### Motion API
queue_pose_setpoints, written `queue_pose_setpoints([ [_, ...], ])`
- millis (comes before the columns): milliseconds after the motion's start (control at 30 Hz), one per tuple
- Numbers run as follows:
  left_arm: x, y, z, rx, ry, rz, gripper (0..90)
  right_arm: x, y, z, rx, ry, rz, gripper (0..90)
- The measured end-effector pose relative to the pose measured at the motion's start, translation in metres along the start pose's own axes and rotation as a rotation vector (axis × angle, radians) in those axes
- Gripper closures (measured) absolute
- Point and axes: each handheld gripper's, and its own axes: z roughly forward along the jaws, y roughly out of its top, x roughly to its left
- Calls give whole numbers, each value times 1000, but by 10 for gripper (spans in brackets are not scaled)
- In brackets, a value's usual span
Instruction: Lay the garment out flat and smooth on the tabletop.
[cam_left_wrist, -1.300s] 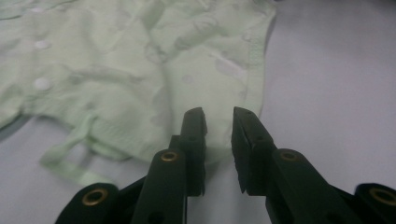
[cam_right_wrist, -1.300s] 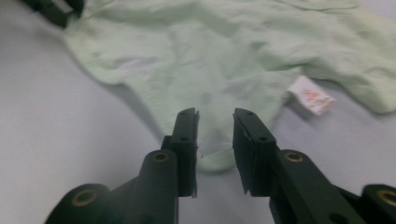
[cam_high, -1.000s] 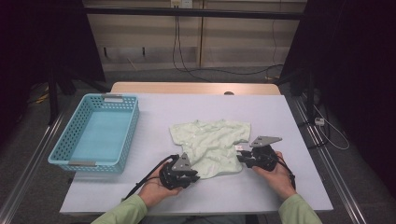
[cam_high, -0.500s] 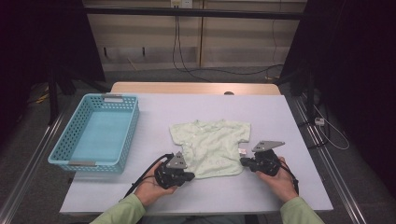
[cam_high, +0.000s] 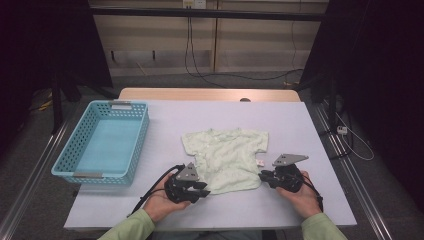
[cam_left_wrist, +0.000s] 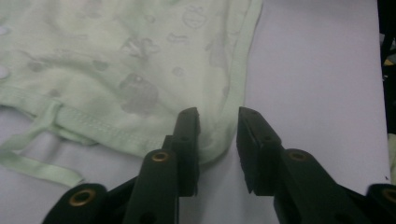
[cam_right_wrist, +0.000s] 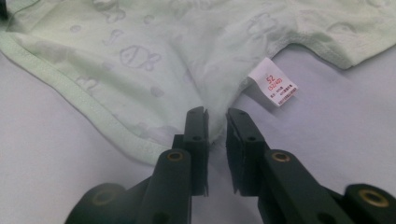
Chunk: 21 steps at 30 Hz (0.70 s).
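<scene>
The left gripper (cam_high: 204, 188) sits near the front edge of the bench, its jaws released and standing apart, having just been opening; in the left gripper view (cam_left_wrist: 218, 140) the hemmed lower corner of the pale green baby shirt (cam_left_wrist: 140, 70) lies between them, the fabric edge running up from the gap, with no pad pressing on it. The right gripper (cam_high: 262, 177) lies at the shirt's other lower corner, toward the front right of the bench; its jaws have also just been opening and stand slightly apart, and in the right gripper view (cam_right_wrist: 217, 135) a fold of the shirt (cam_right_wrist: 154, 51) reaches into the gap, loose. A white label (cam_right_wrist: 273, 88) sticks out just beside that fold. The shirt (cam_high: 227, 155) lies spread flat about the middle of the bench (cam_high: 310, 130), and a light blue basket (cam_high: 135, 150) stands well apart along the left edge.
</scene>
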Motion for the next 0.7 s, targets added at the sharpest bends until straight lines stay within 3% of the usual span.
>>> queue_pose_setpoints([
  [67,3,-1,-3,-12,18,-20,595,1,0,0,1,-2,-2,710],
  [233,15,-4,-10,-29,91,-51,455,7,-2,-2,2,-17,-10,679],
  [300,19,-4,-13,-35,109,-66,437,8,-3,-2,-1,-25,-5,634],
  [467,23,-4,-17,-68,175,-89,282,6,-2,-3,-33,-24,35,520],
  [567,28,-5,-17,-75,189,-120,188,6,-1,-5,-86,-39,54,411],
  [633,30,-5,-18,-80,194,-132,156,6,0,-7,-117,-38,61,387],
  [700,30,-5,-19,-96,184,-119,195,6,0,-7,-133,-35,65,336],
])
